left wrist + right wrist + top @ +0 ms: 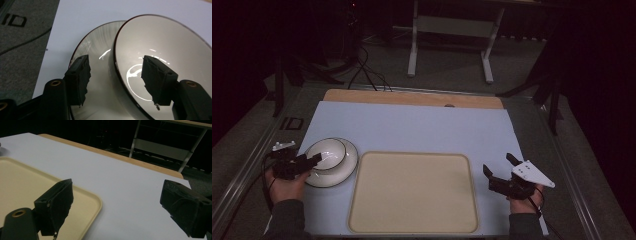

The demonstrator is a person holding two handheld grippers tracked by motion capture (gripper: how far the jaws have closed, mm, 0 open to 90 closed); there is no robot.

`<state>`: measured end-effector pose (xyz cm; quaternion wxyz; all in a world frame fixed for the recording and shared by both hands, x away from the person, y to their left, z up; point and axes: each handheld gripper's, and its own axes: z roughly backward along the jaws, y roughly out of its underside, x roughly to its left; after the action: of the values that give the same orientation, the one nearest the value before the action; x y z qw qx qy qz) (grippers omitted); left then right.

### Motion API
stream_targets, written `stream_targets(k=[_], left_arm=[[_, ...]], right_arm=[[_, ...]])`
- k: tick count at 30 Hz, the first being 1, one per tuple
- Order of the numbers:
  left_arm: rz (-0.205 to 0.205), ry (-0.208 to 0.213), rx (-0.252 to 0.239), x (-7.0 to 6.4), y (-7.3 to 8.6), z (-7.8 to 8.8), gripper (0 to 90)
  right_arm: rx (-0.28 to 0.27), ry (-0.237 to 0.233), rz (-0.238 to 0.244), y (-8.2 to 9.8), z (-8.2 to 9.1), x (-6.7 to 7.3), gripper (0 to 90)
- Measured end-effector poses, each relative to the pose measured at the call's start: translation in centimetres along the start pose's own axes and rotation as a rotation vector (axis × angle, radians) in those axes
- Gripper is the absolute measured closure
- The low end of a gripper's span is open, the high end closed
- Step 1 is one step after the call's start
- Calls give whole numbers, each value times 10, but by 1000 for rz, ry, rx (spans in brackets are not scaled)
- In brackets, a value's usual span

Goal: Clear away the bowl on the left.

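- One glossy white ceramic bowl with a thin dark rim (328,153) sits on one matching round white plate with a dark edge (343,172), at the near left of the table, just left of the tray.
- One flat cream plastic tray with rounded corners and a low raised lip (413,156) lies at the near centre of the pale blue-white sheet (412,125) that covers the wooden tabletop (412,98), which is bare along its far edge.
- Two black two-jaw grippers, each held in a hand: the left gripper (314,160) at the bowl, the right gripper (499,166) over the sheet just right of the tray; a grey three-cornered plate (532,172) tops the right one.
- The left gripper's jaws are spread and straddle the bowl's near wall, one pad (81,77) outside over the plate, the other inside the bowl; whether either pad touches the ceramic I cannot tell.
- The right gripper's jaws are wide apart and grasp nothing.
- The left gripper view brings out bright reflections curving across the bowl's smooth inside (160,47) and the pads' ragged, rubbery edges.
- The right gripper view (117,207) adds the tray's rounded far corner (96,203) beside its left jaw.
- The high view alone takes in the grey floor, cables and the legs of a white-framed stand (449,45) beyond the table.
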<state>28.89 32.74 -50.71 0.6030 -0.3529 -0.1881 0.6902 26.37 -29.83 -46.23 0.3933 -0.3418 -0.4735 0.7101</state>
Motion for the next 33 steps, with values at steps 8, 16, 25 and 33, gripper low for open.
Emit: stream_targets(k=[8,16,25,33], left_arm=[[14,-5,31,-1,-1,-5,508],[31,-1,68,-3,-2,-10,575],[79,50,96,0,-3,-13,620],[118,73,103,2,-4,-14,662]], right_arm=[[0,-1,0,0,0,0,110],[-1,-3,0,0,0,0,110],[-7,-3,-1,0,0,0,110],[-7,-4,-1,0,0,0,110]])
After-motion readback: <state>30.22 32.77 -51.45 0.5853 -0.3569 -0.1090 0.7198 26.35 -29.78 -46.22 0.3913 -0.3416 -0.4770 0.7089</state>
